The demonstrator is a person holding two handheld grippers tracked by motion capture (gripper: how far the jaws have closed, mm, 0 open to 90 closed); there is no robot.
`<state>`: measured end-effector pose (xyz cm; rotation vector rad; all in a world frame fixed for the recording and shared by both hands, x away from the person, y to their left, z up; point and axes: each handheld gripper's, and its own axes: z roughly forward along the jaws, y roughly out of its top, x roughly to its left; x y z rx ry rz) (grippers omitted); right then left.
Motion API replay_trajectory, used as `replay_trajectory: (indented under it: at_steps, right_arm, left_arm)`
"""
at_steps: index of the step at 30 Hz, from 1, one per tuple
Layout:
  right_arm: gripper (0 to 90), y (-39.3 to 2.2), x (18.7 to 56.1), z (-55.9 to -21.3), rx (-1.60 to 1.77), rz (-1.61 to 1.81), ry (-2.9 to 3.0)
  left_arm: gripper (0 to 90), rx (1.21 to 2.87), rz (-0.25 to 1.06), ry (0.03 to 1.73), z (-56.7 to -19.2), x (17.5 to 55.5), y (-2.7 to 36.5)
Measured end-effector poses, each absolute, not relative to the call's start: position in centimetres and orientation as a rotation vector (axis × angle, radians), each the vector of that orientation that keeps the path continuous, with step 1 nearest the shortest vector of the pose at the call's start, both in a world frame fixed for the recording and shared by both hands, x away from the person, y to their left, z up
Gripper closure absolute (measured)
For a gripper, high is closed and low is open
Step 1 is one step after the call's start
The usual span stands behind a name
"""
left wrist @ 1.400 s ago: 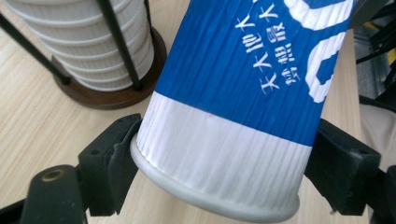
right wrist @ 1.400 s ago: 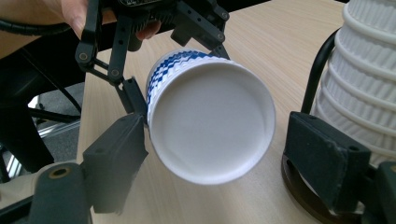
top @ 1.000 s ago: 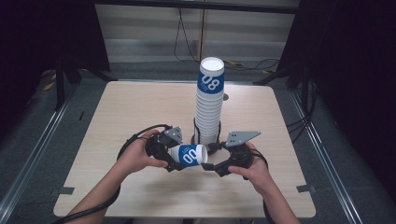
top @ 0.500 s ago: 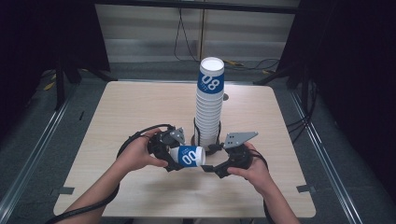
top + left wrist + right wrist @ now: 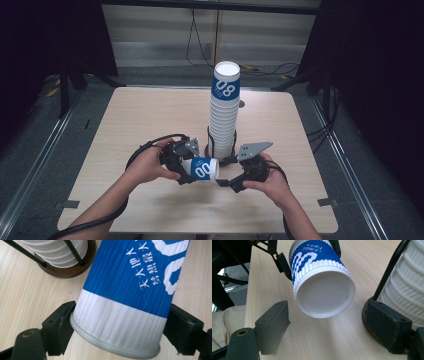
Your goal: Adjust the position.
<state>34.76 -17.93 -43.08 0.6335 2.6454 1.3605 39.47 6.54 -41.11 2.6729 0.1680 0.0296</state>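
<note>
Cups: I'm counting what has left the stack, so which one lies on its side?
The blue-and-white cup gripped at its rim end by the left claw; it lies level, while the others stand nested in the tall stack.

The high view looks forward and down over the bench (image 5: 150, 115). Each gripper view looks along its own jaws from very close, and both share the blue cup (image 5: 130, 290) with the high view.

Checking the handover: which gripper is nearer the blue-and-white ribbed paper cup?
Left. The left gripper clamps the blue-and-white ribbed paper cup near its rim; the right gripper sits open just off its base.
</note>
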Motion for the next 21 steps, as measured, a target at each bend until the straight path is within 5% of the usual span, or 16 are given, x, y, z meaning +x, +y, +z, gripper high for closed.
replay_trajectory:
  at_steps: [21]
  right_arm:
    - [16.1,-17.8,34.9,-42.4,0.647,1.263,2.72]
  left_arm:
    - [18.0,2.658,0.061,0.123,-41.0,38.9,5.0]
